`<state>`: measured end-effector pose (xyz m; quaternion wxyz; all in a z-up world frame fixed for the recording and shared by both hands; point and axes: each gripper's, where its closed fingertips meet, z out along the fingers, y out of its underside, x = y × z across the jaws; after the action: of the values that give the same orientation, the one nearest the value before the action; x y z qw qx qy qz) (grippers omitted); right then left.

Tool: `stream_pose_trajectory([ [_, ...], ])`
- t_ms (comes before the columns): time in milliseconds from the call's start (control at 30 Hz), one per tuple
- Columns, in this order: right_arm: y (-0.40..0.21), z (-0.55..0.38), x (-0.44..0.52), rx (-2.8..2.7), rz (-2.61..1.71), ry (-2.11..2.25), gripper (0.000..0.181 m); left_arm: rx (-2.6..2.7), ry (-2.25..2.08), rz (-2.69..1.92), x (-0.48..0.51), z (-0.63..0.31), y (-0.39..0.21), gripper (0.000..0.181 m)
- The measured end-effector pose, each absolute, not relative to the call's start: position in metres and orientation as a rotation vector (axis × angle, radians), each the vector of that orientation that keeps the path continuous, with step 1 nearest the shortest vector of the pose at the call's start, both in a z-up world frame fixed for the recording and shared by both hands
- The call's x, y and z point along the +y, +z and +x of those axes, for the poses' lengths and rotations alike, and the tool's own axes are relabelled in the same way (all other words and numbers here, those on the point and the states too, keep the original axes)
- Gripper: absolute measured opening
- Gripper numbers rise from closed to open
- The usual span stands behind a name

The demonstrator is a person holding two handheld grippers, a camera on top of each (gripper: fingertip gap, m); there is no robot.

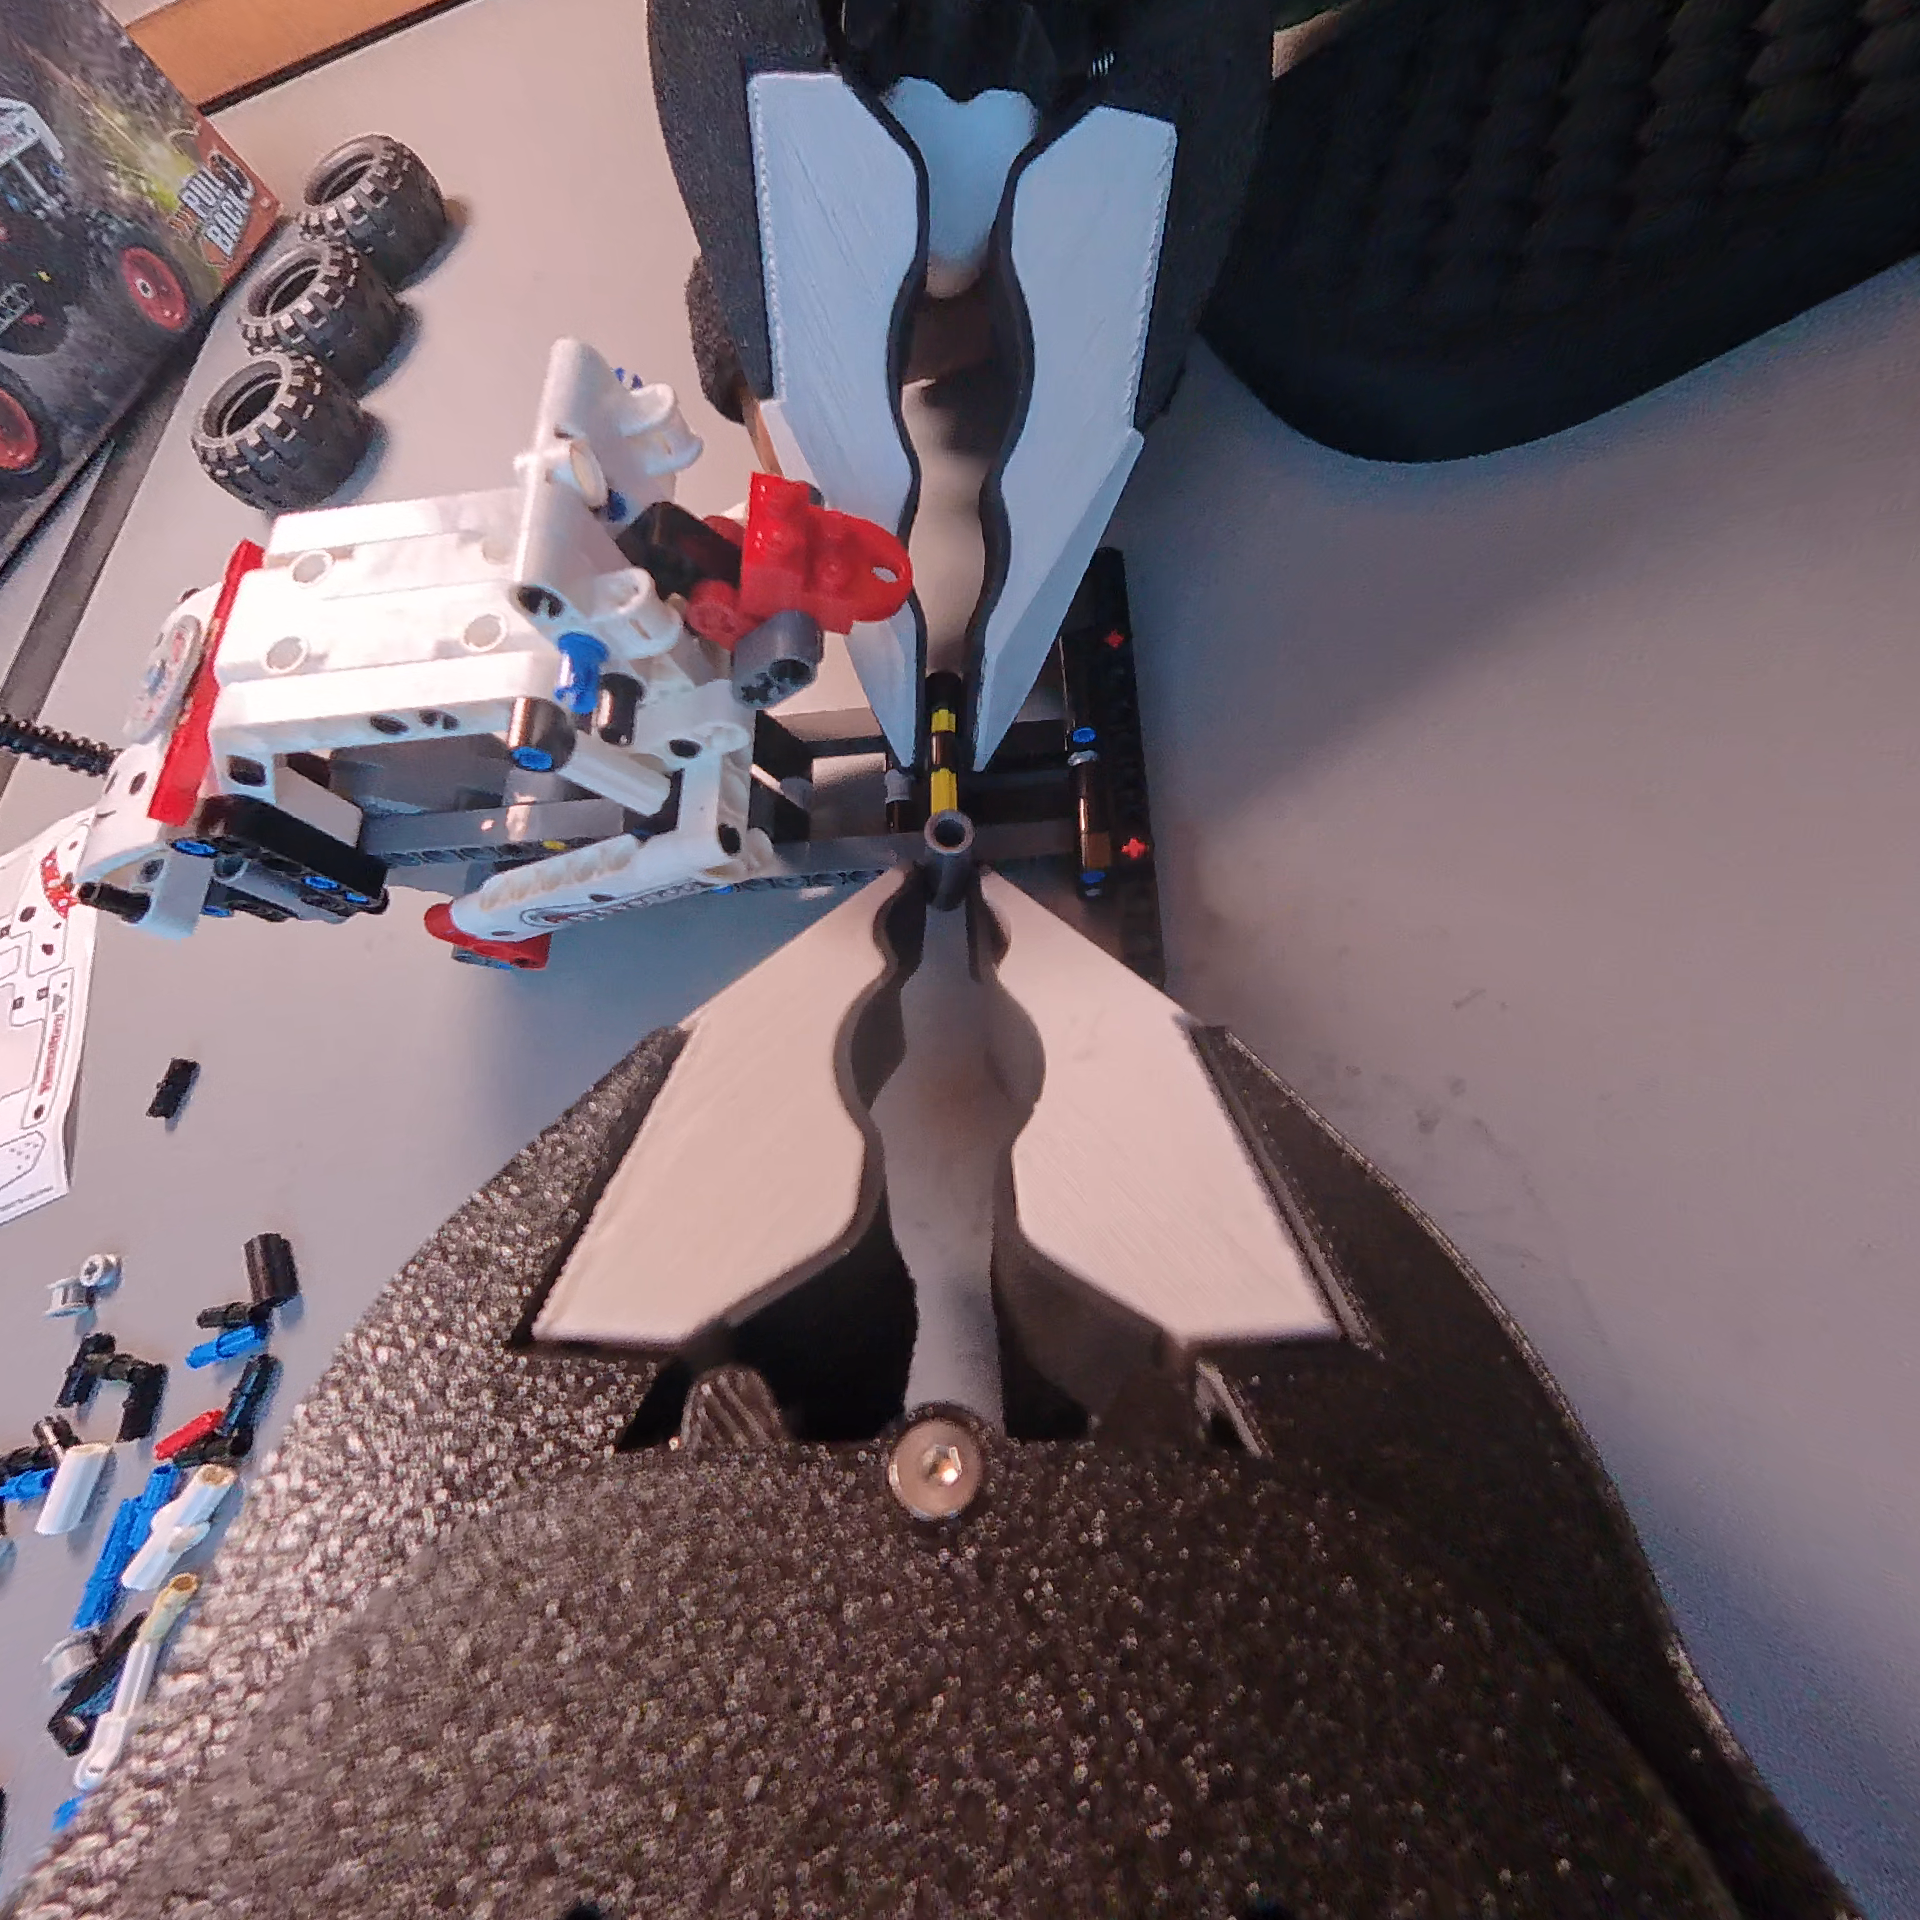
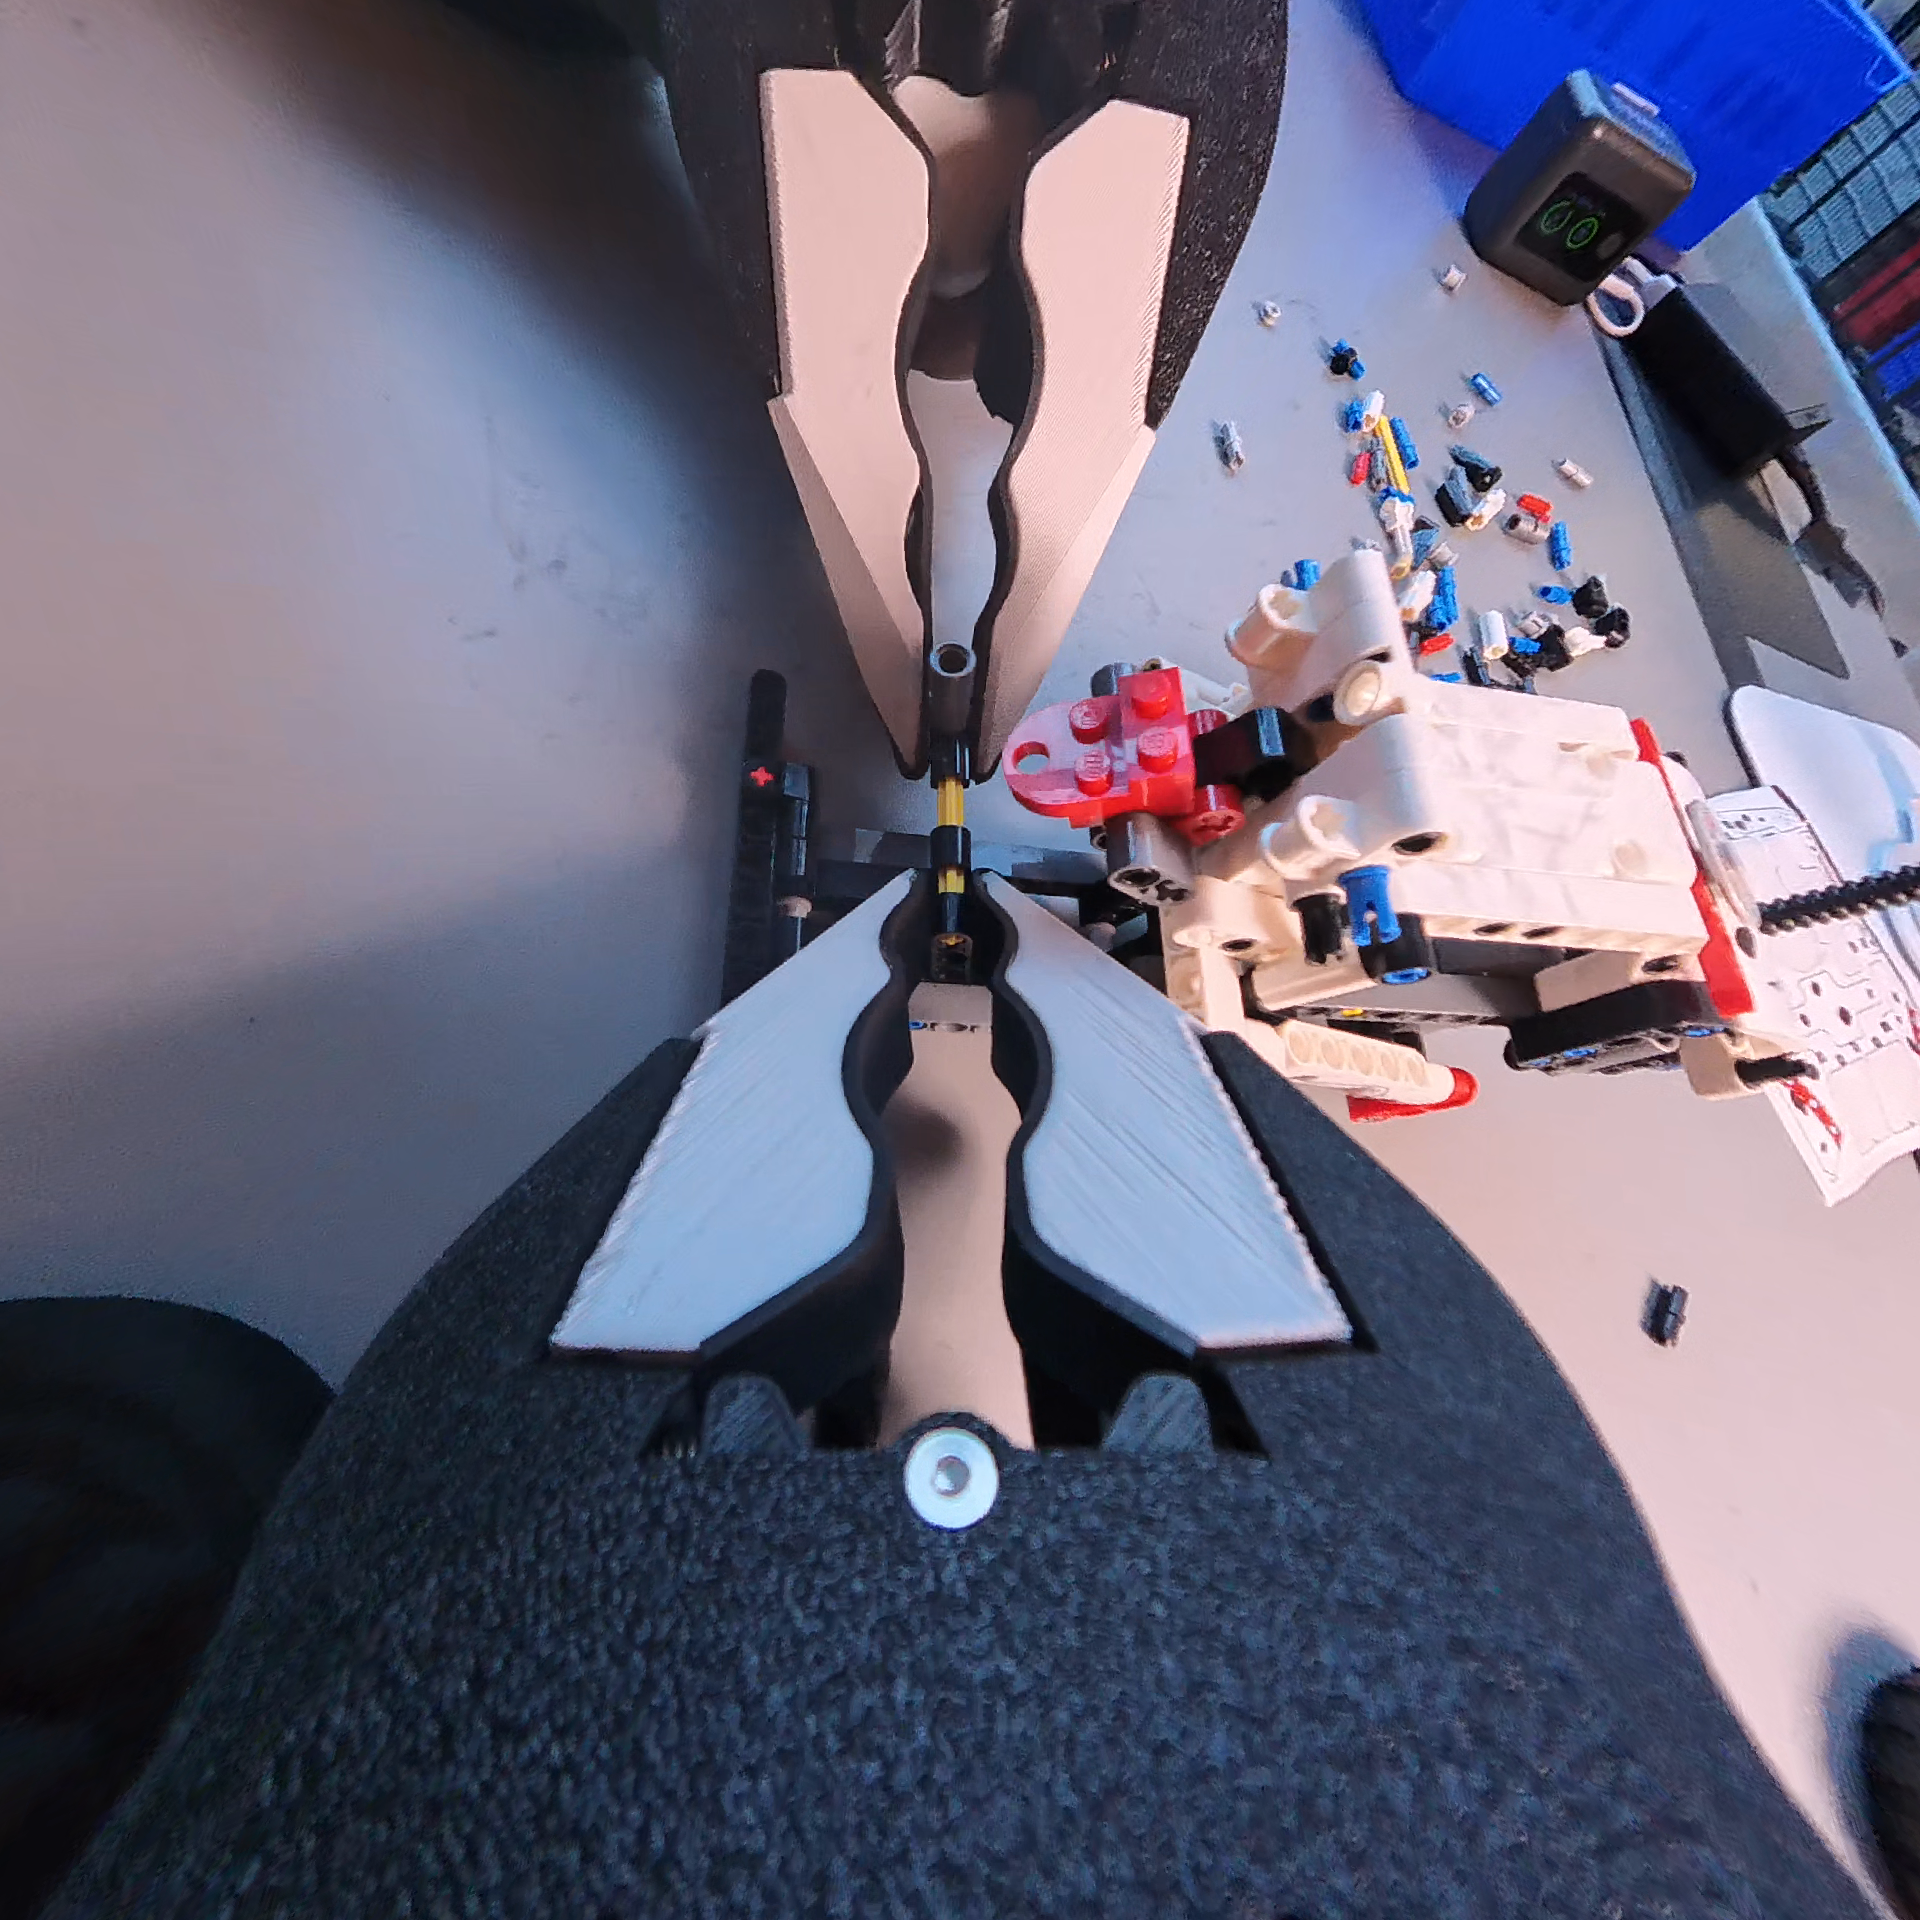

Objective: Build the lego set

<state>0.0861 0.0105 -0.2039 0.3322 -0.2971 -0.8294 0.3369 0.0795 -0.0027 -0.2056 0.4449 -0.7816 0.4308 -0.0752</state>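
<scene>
A white and red truck model (image 1: 416, 644) lies on the grey table, with a black frame (image 1: 1112, 727) at its rear end. My left gripper (image 1: 948, 883) is shut on a short grey tube (image 1: 951, 836). My right gripper (image 1: 940, 764) reaches in from the opposite side, shut on a thin yellow axle with black bushes (image 1: 941, 727) above the frame. In the right wrist view, the right gripper (image 2: 951, 888) pinches the axle (image 2: 948, 805), and the left gripper (image 2: 948, 764) holds the tube (image 2: 951, 675) just beyond the axle's far end, in line with it. The model (image 2: 1455, 831) lies to the right.
Three black tyres (image 1: 312, 301), the set's box (image 1: 83, 239) and a sticker sheet (image 1: 31, 1039) lie left of the model. Loose small pieces (image 1: 135, 1455) are scattered near it (image 2: 1455, 499). A small black device with a screen (image 2: 1579, 187) and a blue bin (image 2: 1662, 83) stand behind. A dark knitted mass (image 1: 1610, 208) lies at the right. Left and right tips are no more than a few centimetres apart.
</scene>
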Motion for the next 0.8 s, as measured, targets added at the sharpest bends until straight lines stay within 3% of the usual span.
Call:
stream_pose_trajectory([
  [800,-0.204,0.089,0.017,-2.154,-0.782,0.887,0.006,1.056,-0.182,-1.993,0.014,0.093,-0.206,0.006],
])
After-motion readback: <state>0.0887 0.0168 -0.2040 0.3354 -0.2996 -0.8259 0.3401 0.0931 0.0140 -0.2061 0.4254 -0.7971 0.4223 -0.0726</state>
